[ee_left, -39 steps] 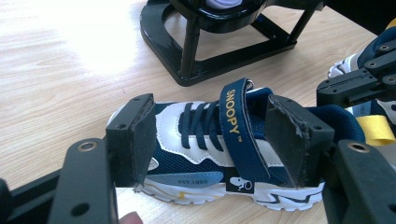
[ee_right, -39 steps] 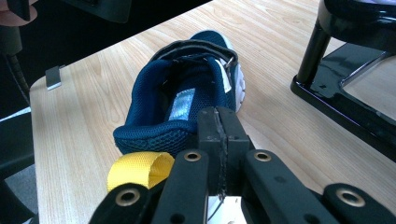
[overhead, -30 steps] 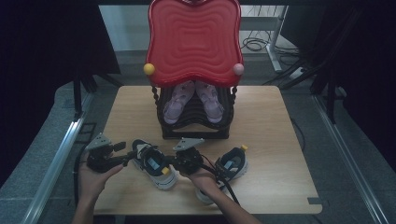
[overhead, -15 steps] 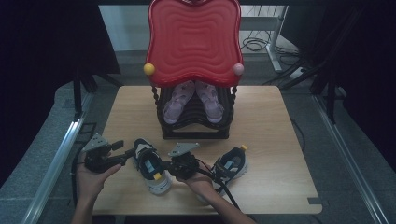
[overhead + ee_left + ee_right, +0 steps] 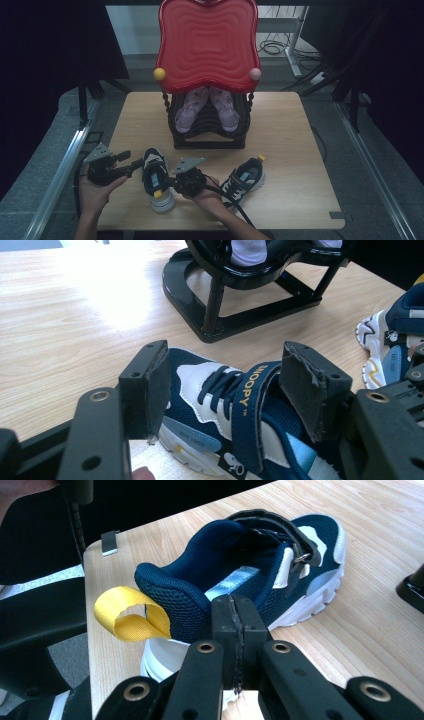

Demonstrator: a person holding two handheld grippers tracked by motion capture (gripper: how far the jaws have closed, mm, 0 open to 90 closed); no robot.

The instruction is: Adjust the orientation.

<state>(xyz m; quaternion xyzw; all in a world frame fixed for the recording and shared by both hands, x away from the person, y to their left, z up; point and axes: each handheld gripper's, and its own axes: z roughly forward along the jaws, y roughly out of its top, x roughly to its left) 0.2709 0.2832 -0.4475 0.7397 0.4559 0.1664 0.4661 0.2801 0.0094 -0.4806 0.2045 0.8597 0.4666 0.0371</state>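
Your left tongs [image 5: 134, 165] sat at the left of the counter [image 5: 280, 130], released, jaws wide apart. In the left gripper view the two pads [image 5: 155, 390] straddled the toe end of the navy shoe [image 5: 156, 177] without pressing on it; the strap and laces showed between them.

That navy shoe lay near the counter's front edge, between your two hands, toe toward the rack, yellow heel loop [image 5: 131, 614] toward you.

Your right tongs [image 5: 233, 625] were clenched, jaws flat together, tips right up against the back of the shoe's heel by the collar. Cannot tell if any fabric was pinched between them. Your right hand [image 5: 210, 192] gripped the tool just beside the shoe.

Further right, the second navy shoe [image 5: 244, 181] lay on the counter, apart from both tongs.

Behind, mid-counter, the black rack [image 5: 210, 135] held a pair of pale purple shoes [image 5: 207, 107] under the red board [image 5: 207, 42].
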